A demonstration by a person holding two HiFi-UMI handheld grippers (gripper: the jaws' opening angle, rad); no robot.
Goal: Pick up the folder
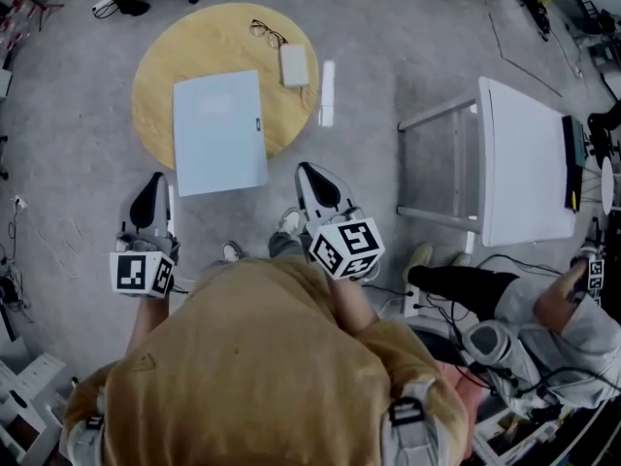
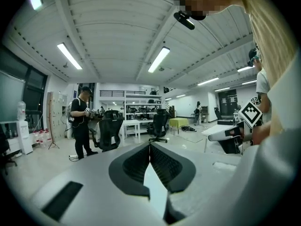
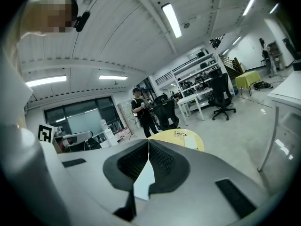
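Note:
The light blue folder (image 1: 218,132) lies flat on a round wooden table (image 1: 165,56), its near edge overhanging the table's rim toward me. My left gripper (image 1: 155,178) hovers just short of the folder's near left corner, its jaws shut and empty. My right gripper (image 1: 304,168) is held off the folder's near right corner, beside the table's edge, also shut with nothing in it. In the left gripper view the tips of the left gripper (image 2: 150,145) meet. In the right gripper view the right gripper (image 3: 149,141) points at the yellow table (image 3: 200,142); the folder is hidden there.
Glasses (image 1: 268,33) and a small white box (image 1: 294,64) lie on the table's far side. A white desk (image 1: 529,163) stands to the right, with a seated person (image 1: 505,299) beside it. A standing person (image 2: 81,121) and office chairs (image 2: 157,124) are farther off.

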